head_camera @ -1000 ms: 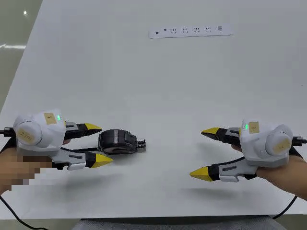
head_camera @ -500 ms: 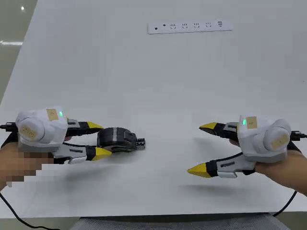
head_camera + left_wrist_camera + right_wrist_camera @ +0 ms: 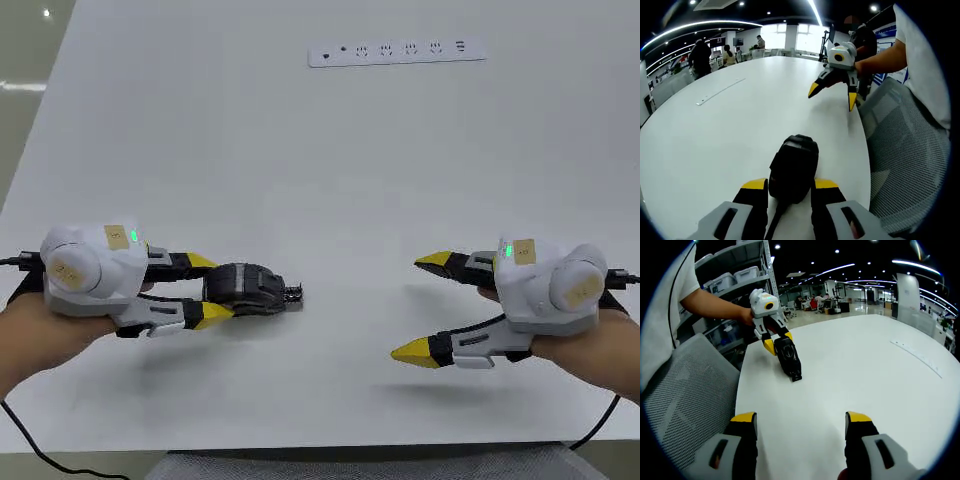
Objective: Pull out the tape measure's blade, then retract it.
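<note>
My left tongs point(image 3: 207, 288) pinch the black tape measure point(image 3: 250, 289) by its sides, lower left of frame on the counter point(image 3: 300, 150). My right tongs point(image 3: 421, 306) gape wide, empty, lower right.

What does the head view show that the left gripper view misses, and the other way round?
Head view: the left tongs' white body seen from above, and the tape measure's hook end. Left gripper view: people standing far across the room, and ceiling lights. Both: the tape measure clamped between the left tongs, the open right tongs, the power strip and the white table.
</note>
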### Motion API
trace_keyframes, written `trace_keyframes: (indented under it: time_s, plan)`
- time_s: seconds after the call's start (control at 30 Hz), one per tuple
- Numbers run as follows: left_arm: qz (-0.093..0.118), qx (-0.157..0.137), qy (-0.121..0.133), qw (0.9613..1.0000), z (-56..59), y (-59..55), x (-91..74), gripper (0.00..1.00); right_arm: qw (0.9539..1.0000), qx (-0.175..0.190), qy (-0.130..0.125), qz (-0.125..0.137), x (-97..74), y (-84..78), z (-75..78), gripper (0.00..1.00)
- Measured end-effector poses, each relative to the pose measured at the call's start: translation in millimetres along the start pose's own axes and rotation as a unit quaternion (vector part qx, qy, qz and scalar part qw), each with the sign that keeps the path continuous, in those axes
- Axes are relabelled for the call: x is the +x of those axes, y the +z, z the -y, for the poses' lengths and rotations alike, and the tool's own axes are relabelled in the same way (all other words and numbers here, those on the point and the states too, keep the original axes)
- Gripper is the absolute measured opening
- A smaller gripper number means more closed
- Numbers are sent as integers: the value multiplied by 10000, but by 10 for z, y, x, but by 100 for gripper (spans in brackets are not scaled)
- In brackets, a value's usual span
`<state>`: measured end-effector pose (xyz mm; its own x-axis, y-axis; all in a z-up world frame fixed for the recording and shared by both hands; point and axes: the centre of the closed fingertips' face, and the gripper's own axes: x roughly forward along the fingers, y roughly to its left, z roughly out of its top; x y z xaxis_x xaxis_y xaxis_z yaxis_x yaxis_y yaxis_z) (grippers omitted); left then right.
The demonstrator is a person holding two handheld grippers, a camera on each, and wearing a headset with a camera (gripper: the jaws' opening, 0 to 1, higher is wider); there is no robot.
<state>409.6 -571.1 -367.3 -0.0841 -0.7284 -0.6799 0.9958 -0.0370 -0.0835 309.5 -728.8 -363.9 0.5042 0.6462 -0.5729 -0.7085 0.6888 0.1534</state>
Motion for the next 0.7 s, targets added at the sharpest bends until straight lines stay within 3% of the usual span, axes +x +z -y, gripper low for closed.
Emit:
trace_keyframes:
  time_s: [0.37,0.7]
  plan:
    - [-73,133,-38,9999,4,8,-4,30,10000,-27,0,13,32,14,27,72]
    - [-260,190,-88,9994,-7,-5,7,29,9998,-155,78,-34,273,25,106,68]
